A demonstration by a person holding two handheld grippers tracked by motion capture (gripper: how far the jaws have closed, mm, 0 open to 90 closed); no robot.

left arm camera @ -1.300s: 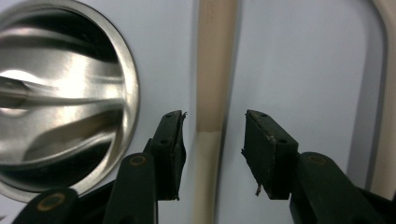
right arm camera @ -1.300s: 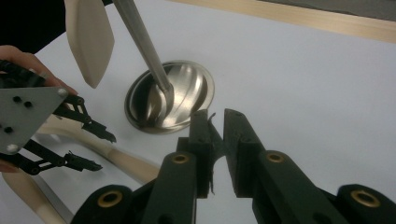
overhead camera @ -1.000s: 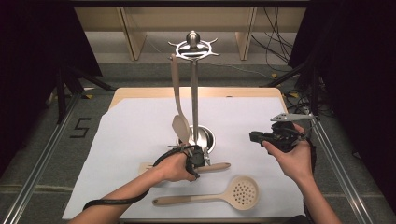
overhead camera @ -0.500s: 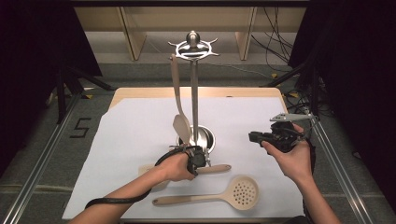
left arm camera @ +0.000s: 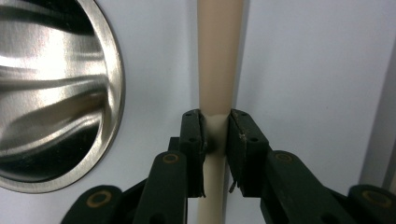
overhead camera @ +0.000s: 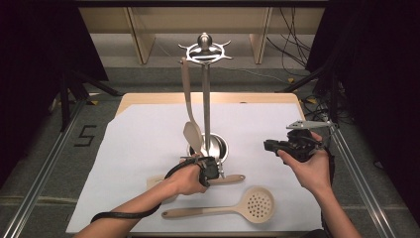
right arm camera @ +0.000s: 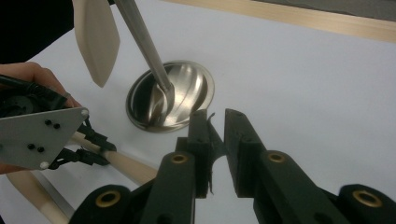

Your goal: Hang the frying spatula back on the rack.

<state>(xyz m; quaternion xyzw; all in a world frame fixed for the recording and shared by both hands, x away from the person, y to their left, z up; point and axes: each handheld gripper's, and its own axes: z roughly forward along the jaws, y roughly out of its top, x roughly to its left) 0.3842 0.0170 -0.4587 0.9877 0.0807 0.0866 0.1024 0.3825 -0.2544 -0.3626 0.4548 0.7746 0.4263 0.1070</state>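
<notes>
A metal utensil stand [overhead camera: 205, 99] rises from a round steel base [overhead camera: 218, 147] at the middle of the white sheet. A beige spatula [overhead camera: 190, 111] hangs from its top ring. My left gripper [overhead camera: 214, 172] is down at the table just in front of the base, shut on the handle of a beige wooden utensil [overhead camera: 233, 179] that lies flat. In the left gripper view the jaws pinch that handle [left arm camera: 218, 56] beside the base [left arm camera: 51, 93]. My right gripper [overhead camera: 270, 145] hovers to the right, shut and holding nothing [right arm camera: 217, 126].
A beige slotted spoon [overhead camera: 247, 206] lies near the table's front edge. The white sheet [overhead camera: 143, 148] covers a wooden tabletop. In the right gripper view the stand's pole [right arm camera: 142, 42] and the hanging spatula's blade [right arm camera: 95, 37] are ahead and to the left.
</notes>
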